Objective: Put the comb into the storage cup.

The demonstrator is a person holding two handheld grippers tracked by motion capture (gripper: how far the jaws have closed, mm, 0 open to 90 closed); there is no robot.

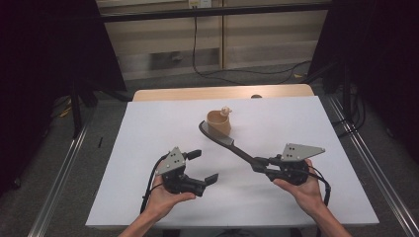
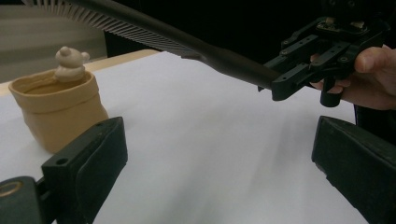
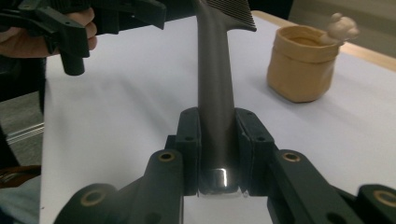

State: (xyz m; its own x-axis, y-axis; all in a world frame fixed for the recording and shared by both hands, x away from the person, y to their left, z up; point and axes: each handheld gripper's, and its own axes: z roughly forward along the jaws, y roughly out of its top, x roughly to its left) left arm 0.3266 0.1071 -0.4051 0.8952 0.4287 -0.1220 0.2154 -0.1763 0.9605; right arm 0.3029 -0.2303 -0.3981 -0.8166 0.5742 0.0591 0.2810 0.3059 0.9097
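**Comb held by its handle above the white surface, beside a tan pouch**

The right gripper (image 1: 263, 164) sits in the person's right hand (image 1: 305, 190) at the near right of the white surface (image 1: 148, 148). Its jaws are clamped together on the end of the handle of a dark comb (image 1: 228, 143); in the right gripper view the handle (image 3: 215, 102) runs straight up between the two pads, pinched on both sides. From that grip the comb reaches toward the far left, its toothed part (image 1: 223, 140) ending just beside a small tan pouch (image 1: 219, 123) that stands upright near the middle of the surface. In the left gripper view the comb passes clear above the surface, its teeth (image 2: 116, 21) pointing downward, over and to the right of the pouch (image 2: 60, 109). A pale bear-shaped figure (image 1: 226, 110) rests at the pouch's rim on its far right side.

The left gripper (image 1: 203, 166) lies in the person's left hand (image 1: 165, 197) at the near left, well apart from the comb. Its jaws stand wide apart with nothing between them, and they point to the right, toward the other gripper.
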